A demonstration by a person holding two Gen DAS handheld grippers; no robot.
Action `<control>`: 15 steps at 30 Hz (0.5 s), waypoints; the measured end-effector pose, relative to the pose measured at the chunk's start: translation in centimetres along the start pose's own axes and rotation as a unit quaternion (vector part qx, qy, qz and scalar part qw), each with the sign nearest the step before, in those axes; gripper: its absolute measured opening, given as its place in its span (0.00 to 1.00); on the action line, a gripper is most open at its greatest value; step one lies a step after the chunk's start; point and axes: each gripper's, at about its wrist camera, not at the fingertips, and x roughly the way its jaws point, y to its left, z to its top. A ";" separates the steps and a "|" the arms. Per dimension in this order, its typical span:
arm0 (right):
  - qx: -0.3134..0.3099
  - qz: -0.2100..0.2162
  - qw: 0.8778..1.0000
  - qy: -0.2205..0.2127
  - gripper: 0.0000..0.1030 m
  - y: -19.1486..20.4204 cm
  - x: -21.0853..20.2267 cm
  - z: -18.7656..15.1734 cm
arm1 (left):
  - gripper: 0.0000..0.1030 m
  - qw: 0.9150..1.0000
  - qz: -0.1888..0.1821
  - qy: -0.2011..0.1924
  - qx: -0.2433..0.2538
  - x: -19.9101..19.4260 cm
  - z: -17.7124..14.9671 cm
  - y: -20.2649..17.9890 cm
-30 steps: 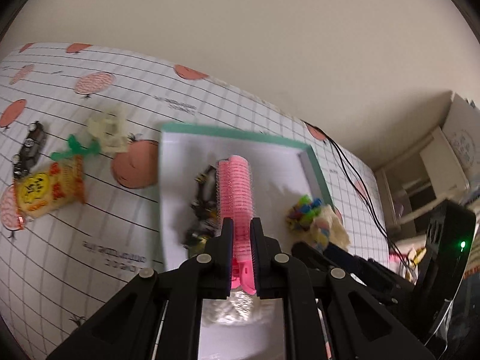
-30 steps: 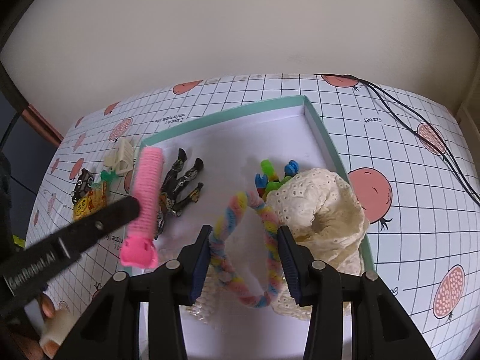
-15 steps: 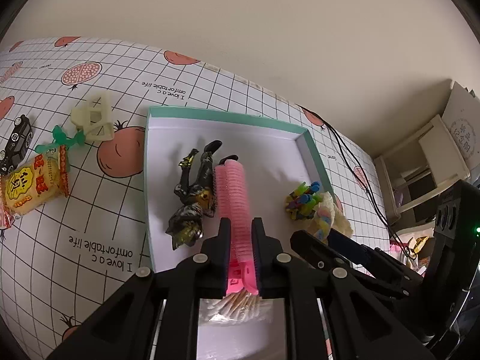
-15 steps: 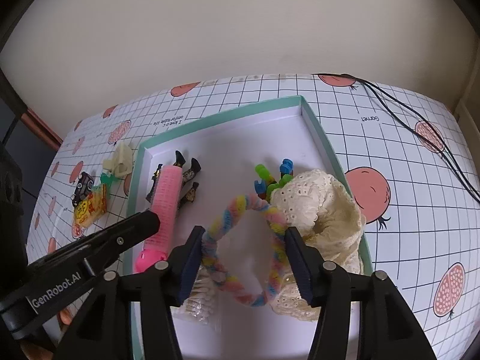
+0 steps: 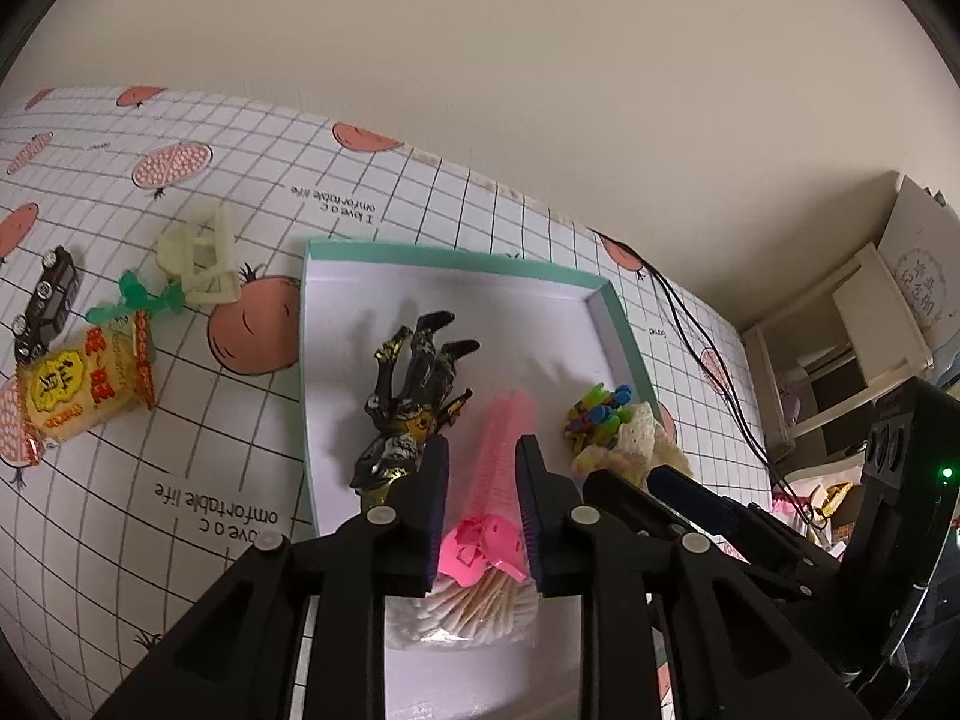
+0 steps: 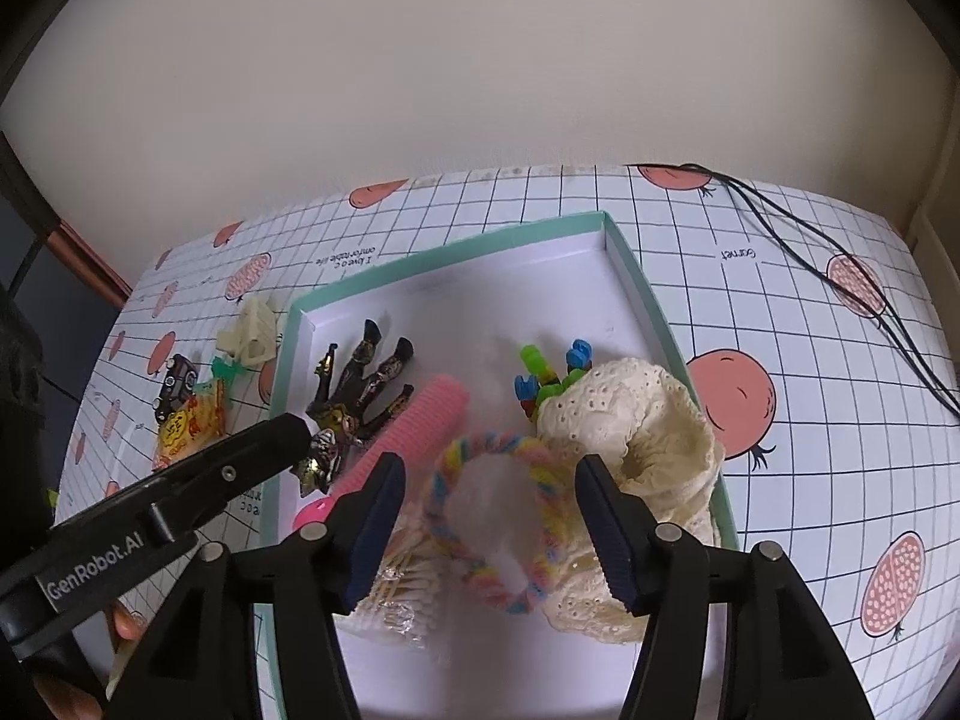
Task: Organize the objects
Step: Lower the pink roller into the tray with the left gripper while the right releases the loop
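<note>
A teal-rimmed white tray holds a pink hair roller, a black-and-gold action figure, colourful clips, a cream lace cloth, a rainbow braided loop and a bag of cotton swabs. My left gripper is open, its fingers standing apart on either side of the roller, which looks blurred and free of them. My right gripper is open above the braided loop, gripping nothing. In the right wrist view the roller lies beside the figure.
Left of the tray on the checked tablecloth lie a cream plastic piece, a green toy, a yellow snack packet and a small black toy car. Black cables run across the far right. A wall stands behind.
My left gripper has opened and let go of the pink roller, which now rests in the tray by the figure. The right gripper's fingers have spread wider over the braided loop.
</note>
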 end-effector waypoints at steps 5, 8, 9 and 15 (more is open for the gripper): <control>-0.004 -0.002 1.000 -0.007 0.61 0.1 -0.5 0.1 | 0.33 0.999 0.025 -0.019 0.007 -0.7 0.2 0.2; -0.006 -0.005 1.000 -0.004 0.61 0.2 -0.1 0.0 | 0.43 0.998 0.052 -0.028 0.015 -1.0 0.3 0.3; -0.010 -0.006 1.000 -0.004 0.61 0.2 0.1 -0.1 | 0.44 0.997 0.063 -0.032 0.019 -1.1 0.2 0.4; -0.028 -0.019 0.999 -0.012 0.70 0.5 0.3 -0.2 | 0.65 0.993 0.109 -0.049 0.021 -1.1 0.2 1.6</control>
